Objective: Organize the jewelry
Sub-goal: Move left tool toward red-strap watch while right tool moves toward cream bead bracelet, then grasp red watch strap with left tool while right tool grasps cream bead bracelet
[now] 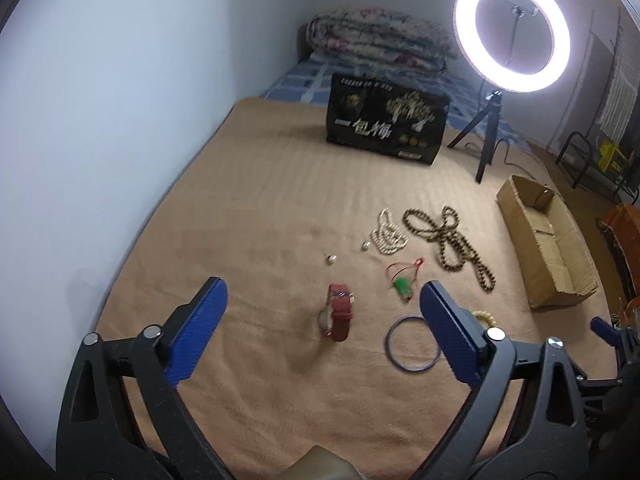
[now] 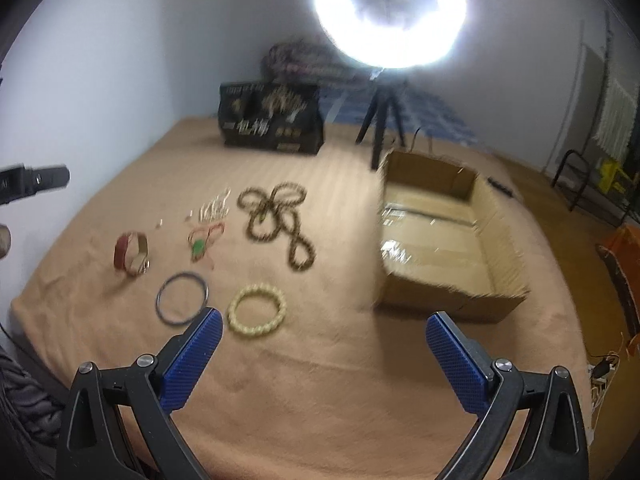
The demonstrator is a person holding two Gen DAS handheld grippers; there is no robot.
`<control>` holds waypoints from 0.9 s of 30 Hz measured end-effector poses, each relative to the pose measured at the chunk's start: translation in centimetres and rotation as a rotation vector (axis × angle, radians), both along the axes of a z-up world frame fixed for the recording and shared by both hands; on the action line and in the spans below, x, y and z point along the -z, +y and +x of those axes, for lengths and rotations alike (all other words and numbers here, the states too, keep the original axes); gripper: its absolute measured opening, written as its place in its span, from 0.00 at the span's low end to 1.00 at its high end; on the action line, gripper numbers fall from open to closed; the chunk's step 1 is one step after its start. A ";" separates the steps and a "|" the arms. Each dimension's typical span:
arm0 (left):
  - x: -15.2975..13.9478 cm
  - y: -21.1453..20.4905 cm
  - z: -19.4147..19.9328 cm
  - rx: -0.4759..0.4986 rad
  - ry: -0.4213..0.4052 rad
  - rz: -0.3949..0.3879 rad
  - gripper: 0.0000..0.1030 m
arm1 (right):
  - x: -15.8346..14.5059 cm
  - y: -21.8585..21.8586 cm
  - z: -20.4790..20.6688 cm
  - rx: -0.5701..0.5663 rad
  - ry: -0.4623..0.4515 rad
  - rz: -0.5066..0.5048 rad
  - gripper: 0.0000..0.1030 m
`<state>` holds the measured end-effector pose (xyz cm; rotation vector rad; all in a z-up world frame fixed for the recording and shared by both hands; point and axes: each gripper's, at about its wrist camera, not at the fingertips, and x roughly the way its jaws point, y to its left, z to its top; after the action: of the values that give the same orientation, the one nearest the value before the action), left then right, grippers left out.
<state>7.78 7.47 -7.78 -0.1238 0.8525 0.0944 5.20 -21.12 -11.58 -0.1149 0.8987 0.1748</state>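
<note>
Tan bedding (image 1: 260,200) covers the whole work surface, with a white wall on the left and a lit ring light (image 1: 512,32) on a small tripod at the far side. A black printed box (image 1: 386,120) stands upright near the back, folded quilts (image 1: 380,40) behind it.

Jewelry lies scattered mid-surface: a red-strapped watch (image 1: 338,316) on its edge, a thin blue bangle (image 1: 412,342) just to its right, a green pendant on red cord (image 1: 404,284), a white bead necklace (image 1: 388,234) in a heap, a long brown bead strand (image 1: 448,240) looped beside it, and two loose pearl pieces (image 1: 348,253). A cream bead bracelet (image 2: 257,310) lies beside the bangle — in the left view it is mostly hidden behind a finger.

An open cardboard box (image 2: 444,236) sits to the right of the jewelry, well apart from the watch.

The left gripper (image 1: 322,300) hovers with jaws spread wide, the watch between its fingers in view, nothing pinched. The right gripper (image 2: 324,330) is likewise spread and holding nothing — the bracelet just beyond its left finger (image 2: 192,356), the box ahead of its right one.
</note>
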 end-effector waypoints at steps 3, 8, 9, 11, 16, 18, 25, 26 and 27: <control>0.9 0.8 0.7 -0.010 0.060 -0.032 0.95 | 1.2 0.8 1.1 -0.050 0.067 0.004 0.93; 2.6 1.3 1.8 -0.007 0.152 -0.067 0.95 | 3.1 1.5 3.3 -0.086 0.151 -0.001 0.82; 2.8 1.2 2.1 -0.007 0.161 -0.067 0.95 | 3.7 1.5 3.9 -0.087 0.178 0.005 0.77; 3.2 0.9 2.6 -0.005 0.179 -0.071 0.95 | 4.5 1.4 4.8 -0.084 0.220 0.020 0.72; 4.6 0.3 4.2 0.019 0.234 -0.106 0.95 | 6.3 1.7 6.5 -0.091 0.287 0.036 0.64; 5.4 0.0 4.8 0.025 0.253 -0.091 0.92 | 7.2 1.8 7.1 -0.083 0.316 0.034 0.57; 8.1 -0.7 6.3 0.039 0.332 -0.068 0.71 | 8.9 1.3 8.5 -0.045 0.380 0.091 0.47; 8.4 -0.8 6.5 0.041 0.338 -0.063 0.68 | 8.9 1.5 8.7 -0.047 0.376 0.084 0.44; 8.6 -0.8 6.7 0.043 0.343 -0.063 0.66 | 8.9 1.7 8.7 -0.051 0.372 0.074 0.43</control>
<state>14.45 6.63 -16.40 -0.1510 1.2007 0.0491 13.92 -19.45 -20.48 -0.0361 1.2592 0.2822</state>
